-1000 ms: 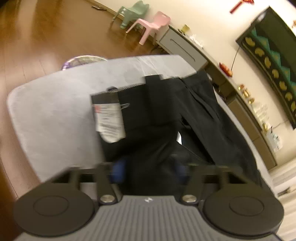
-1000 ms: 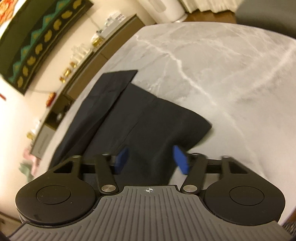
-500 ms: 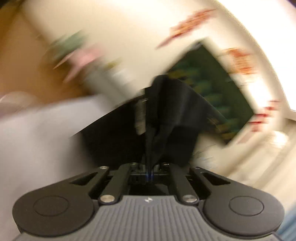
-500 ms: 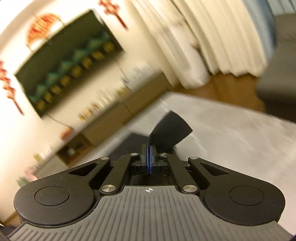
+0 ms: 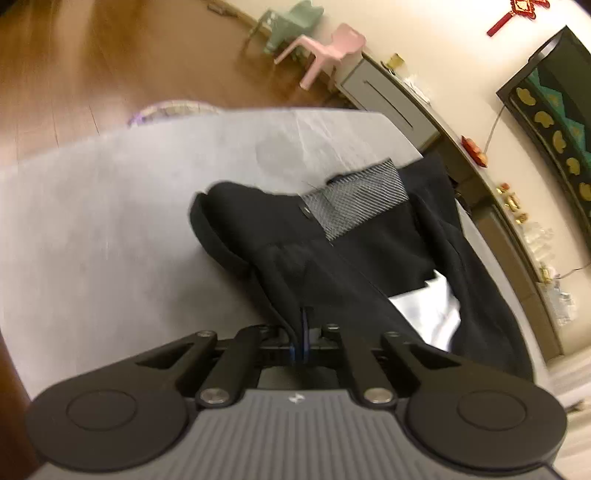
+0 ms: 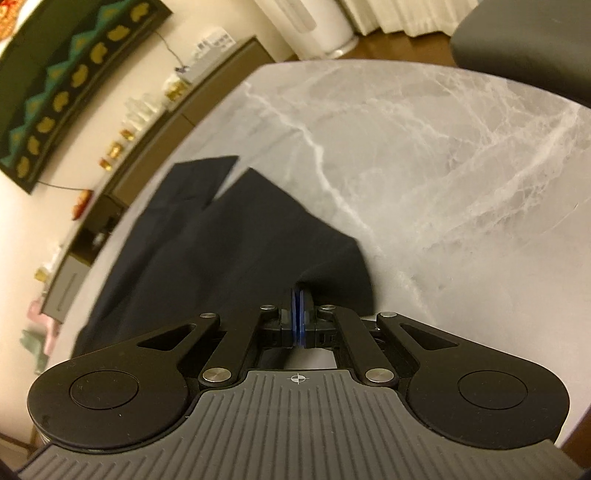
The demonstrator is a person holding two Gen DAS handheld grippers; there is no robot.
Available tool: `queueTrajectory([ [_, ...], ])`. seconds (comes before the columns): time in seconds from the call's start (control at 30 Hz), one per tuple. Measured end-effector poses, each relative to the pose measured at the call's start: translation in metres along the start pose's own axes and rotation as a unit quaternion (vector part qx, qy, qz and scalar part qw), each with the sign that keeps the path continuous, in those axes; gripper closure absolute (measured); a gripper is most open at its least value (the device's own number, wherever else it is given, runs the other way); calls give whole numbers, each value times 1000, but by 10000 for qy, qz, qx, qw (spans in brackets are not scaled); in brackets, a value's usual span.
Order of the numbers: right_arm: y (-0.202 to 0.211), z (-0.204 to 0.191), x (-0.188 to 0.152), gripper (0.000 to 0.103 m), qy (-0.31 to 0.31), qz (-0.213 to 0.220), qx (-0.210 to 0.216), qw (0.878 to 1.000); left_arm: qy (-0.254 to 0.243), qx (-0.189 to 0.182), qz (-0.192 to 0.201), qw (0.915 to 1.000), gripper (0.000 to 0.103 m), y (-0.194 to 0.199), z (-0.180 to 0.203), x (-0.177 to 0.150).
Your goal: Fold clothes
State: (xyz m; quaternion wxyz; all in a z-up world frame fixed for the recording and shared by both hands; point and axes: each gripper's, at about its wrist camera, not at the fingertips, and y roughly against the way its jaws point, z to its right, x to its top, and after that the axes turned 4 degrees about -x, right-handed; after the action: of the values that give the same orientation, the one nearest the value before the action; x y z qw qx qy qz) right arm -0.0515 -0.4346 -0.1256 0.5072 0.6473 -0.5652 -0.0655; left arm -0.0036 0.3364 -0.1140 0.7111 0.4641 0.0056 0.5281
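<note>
Black trousers [image 5: 369, 236] lie on a grey marble table [image 5: 110, 221], with a grey striped waistband lining [image 5: 354, 203] and a white pocket lining [image 5: 428, 306] turned out. My left gripper [image 5: 301, 332] is shut on the waist end's near edge. In the right wrist view the leg ends [image 6: 236, 236] spread across the table [image 6: 443, 166], one hem lying further back. My right gripper [image 6: 297, 317] is shut on the near leg's corner, which bunches up at the blue pads.
A pink chair [image 5: 325, 51] and a green chair [image 5: 291, 18] stand on the wooden floor beyond the table. A long low cabinet [image 5: 498, 206] runs along the wall behind the trousers. A dark seat [image 6: 528, 48] sits past the table's far right edge.
Both grippers closed on the trousers, lifted them so the cloth hung in the air, and have come back down; the trousers now lie turned over, with the paper tag out of sight.
</note>
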Motion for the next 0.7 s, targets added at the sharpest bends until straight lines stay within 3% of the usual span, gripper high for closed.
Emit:
queueTrajectory([
  [0.1,0,-9,0,103,258,127,-182,9994,8,252,-6,9997,88,-4,-2,-2],
  [0.17,7,-3,1,98,145,143,-240,9995,-238,174,35,9996,61,2,8,-6],
  [0.2,13,1,2,84,33,169,-262,9995,-361,135,56,9992,55,5,12,-9],
  [0.33,63,4,1,80,154,1031,-516,9932,-852,-21,138,9963,50,17,31,-18],
  [0.43,86,-23,-9,70,1011,1673,-337,9801,-1219,-139,200,9922,49,26,44,-24],
  [0.47,84,-35,-13,68,1323,1698,-219,9763,-1341,-178,220,9906,49,29,49,-27],
  [0.6,41,-72,-27,68,2203,825,184,9718,-1825,-333,302,9822,47,42,67,-36],
  [0.7,7,-88,-40,68,2890,474,-58,9561,-2275,-75,0,9737,47,21,79,-49],
])
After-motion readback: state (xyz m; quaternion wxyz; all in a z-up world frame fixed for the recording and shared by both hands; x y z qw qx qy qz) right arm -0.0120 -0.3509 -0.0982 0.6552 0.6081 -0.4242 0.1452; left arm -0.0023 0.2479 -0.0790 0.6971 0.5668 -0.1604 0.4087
